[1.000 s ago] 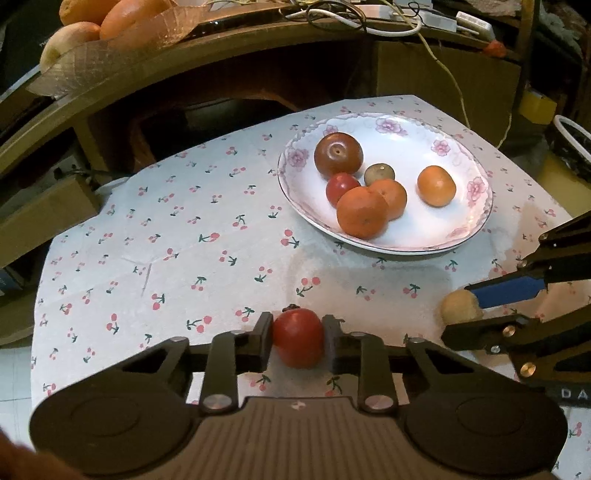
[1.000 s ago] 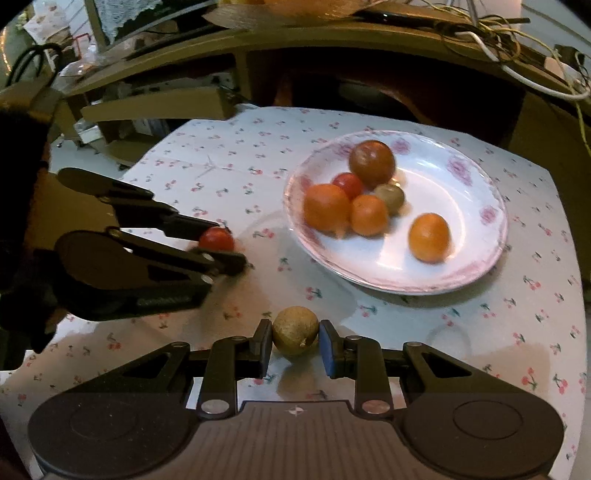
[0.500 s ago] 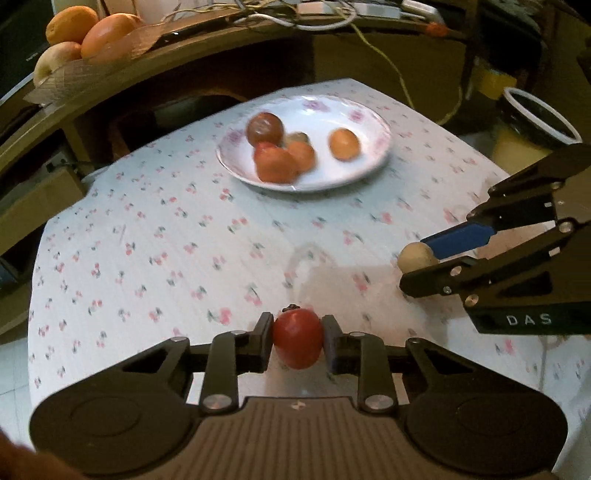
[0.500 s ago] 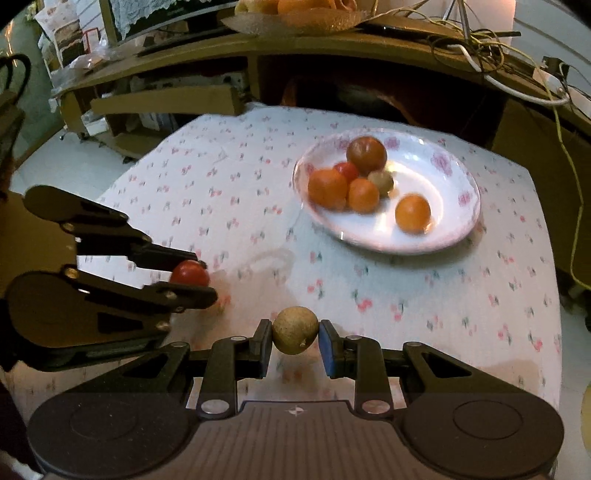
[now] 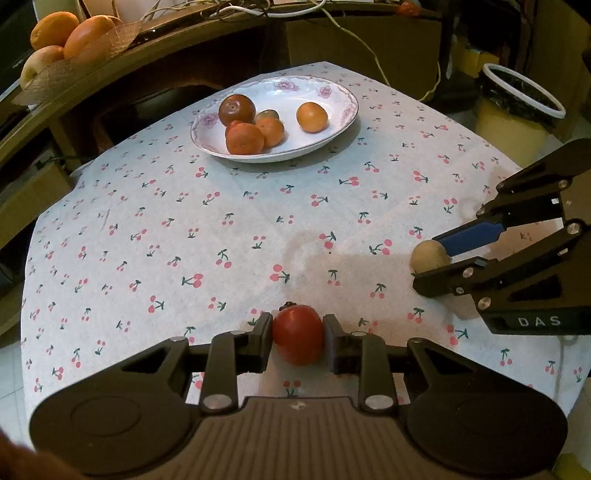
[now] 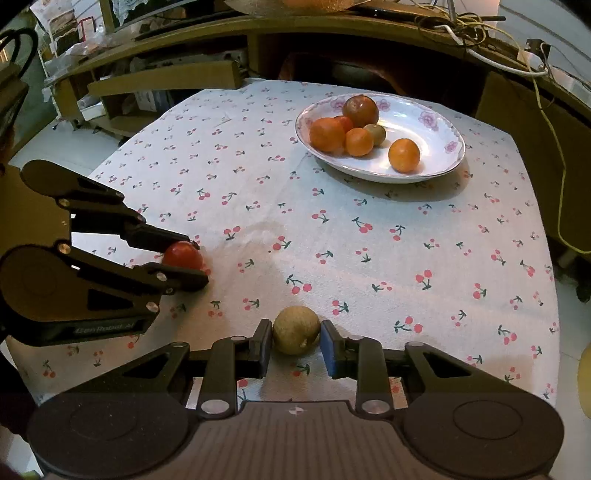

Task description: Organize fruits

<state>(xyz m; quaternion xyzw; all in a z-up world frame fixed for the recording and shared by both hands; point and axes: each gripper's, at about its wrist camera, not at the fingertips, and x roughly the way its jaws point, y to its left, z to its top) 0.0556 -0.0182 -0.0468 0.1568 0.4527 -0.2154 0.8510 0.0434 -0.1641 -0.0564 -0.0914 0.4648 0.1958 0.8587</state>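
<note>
My left gripper (image 5: 297, 334) is shut on a red tomato (image 5: 297, 334), held low over the near part of the table; it also shows in the right wrist view (image 6: 183, 254). My right gripper (image 6: 296, 330) is shut on a small tan round fruit (image 6: 296, 330), seen from the left wrist too (image 5: 430, 255). A white flowered plate (image 5: 332, 125) (image 6: 439, 155) stands at the far side of the table. It holds several fruits: oranges (image 5: 312, 117) (image 6: 403, 155), a dark red fruit (image 5: 236, 109) and a small greenish one (image 6: 375, 133).
The table has a white cloth with cherry print (image 5: 221, 221). A wooden shelf (image 5: 110, 48) behind it carries a basket of oranges (image 5: 74, 33) and cables. A bin with a white rim (image 5: 521, 99) stands to the right of the table.
Both grippers have drawn back from the plate toward the near side of the table, each still holding its fruit. The plate now looks farther away.
</note>
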